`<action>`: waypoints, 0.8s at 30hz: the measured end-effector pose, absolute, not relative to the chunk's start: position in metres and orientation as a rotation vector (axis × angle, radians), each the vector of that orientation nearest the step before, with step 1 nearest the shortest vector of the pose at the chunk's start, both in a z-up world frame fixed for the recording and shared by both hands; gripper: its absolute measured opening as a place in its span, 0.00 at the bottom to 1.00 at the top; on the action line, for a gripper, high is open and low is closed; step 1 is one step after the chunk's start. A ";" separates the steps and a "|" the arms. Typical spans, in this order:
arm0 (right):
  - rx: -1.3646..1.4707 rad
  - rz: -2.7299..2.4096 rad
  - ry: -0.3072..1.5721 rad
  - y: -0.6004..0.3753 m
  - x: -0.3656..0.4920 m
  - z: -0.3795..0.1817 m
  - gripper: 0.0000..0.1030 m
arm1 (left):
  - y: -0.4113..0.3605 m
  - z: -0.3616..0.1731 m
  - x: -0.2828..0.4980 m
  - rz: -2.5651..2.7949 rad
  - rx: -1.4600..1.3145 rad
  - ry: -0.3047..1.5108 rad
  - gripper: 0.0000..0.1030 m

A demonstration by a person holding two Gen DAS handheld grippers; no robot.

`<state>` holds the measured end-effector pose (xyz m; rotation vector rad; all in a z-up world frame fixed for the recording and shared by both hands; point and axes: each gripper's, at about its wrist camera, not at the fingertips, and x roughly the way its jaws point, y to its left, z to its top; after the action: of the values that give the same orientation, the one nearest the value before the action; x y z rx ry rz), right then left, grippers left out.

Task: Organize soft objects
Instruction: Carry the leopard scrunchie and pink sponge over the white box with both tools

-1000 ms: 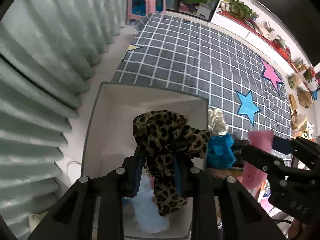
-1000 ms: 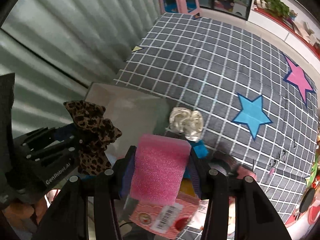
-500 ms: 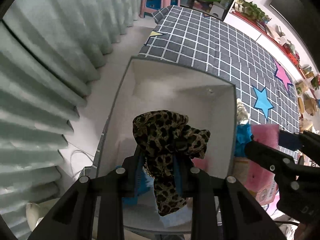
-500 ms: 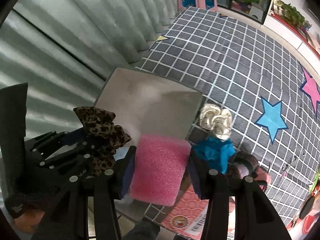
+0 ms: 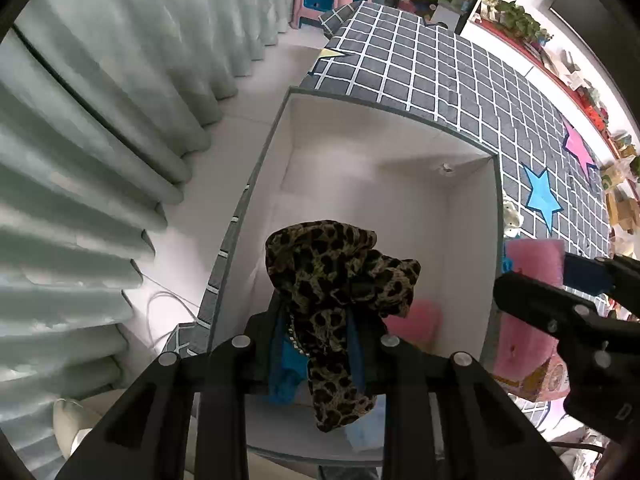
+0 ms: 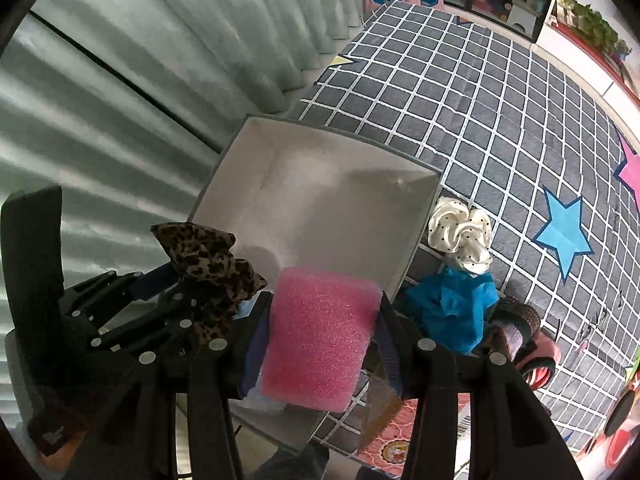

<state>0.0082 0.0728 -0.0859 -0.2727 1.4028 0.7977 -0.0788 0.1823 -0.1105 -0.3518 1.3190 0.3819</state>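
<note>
The leopard bow point(image 5: 340, 276), clamped in the left gripper point(image 5: 320, 332), hung right over the open box point(image 5: 472, 216), the right gripper point(image 6: 320, 340) squeezed a pink sponge point(image 6: 320, 332) at its rim, so I'd drop low before letting go.

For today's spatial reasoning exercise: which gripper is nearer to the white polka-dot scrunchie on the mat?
Right. The right gripper, shut on the pink sponge, sits beside the scrunchie; the left gripper hangs over the box.
</note>
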 end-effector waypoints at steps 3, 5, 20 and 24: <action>-0.277 0.798 1.407 0.075 0.007 -0.088 0.49 | 0.184 -0.113 -0.080 0.382 -0.354 1.325 0.28; -0.279 0.799 1.409 0.076 0.007 -0.088 0.49 | 0.184 -0.115 -0.080 0.383 -0.351 1.328 0.28; -0.263 0.792 1.431 0.077 0.009 -0.093 0.49 | 0.181 -0.121 -0.077 0.386 -0.342 1.342 0.28; -0.264 0.792 1.438 0.078 0.009 -0.096 0.49 | 0.181 -0.122 -0.076 0.390 -0.340 1.344 0.28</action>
<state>0.0090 0.0778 -0.0956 -0.2637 1.4380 0.7919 -0.0756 0.1807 -0.1218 -0.3399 1.3440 0.3896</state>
